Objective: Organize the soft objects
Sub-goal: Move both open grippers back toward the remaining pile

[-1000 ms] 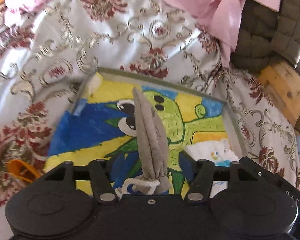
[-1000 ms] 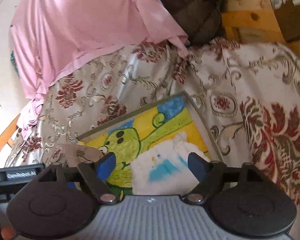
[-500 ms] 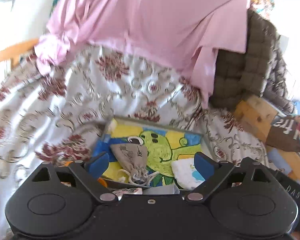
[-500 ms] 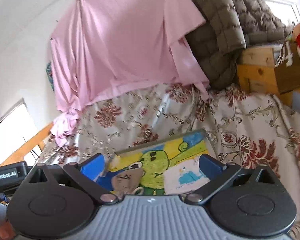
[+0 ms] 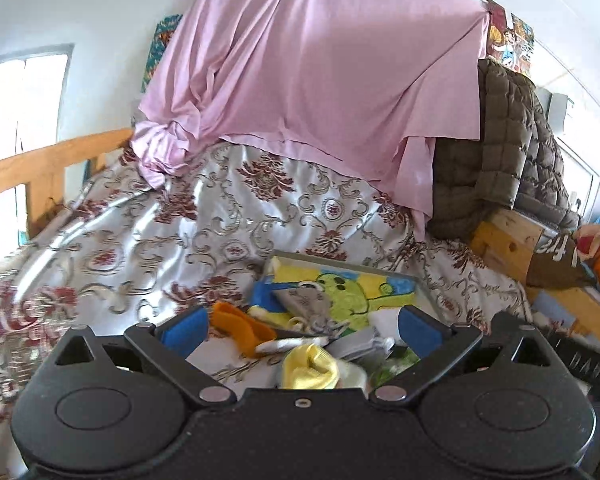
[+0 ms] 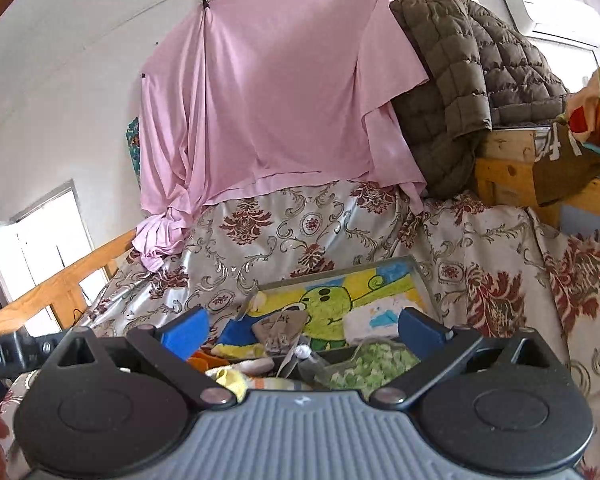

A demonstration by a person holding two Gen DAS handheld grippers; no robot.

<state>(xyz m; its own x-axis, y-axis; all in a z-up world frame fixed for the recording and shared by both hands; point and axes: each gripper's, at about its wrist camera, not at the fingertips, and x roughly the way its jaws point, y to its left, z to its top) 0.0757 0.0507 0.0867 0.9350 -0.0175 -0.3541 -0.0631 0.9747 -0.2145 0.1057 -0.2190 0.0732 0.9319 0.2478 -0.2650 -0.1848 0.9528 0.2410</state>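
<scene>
Through the left wrist view, my left gripper is opening its blue-padded jaws, nothing between them. The grey drawstring cloth pouch lies in the shallow tray with the green cartoon-creature lining, likely the collecting spot. An orange sock and a yellow sock lie nearer (probably next).

Through the right wrist view, my right gripper stands wide, empty. The pouch sits beside a folded white-and-blue cloth. No legible writing anywhere.
</scene>
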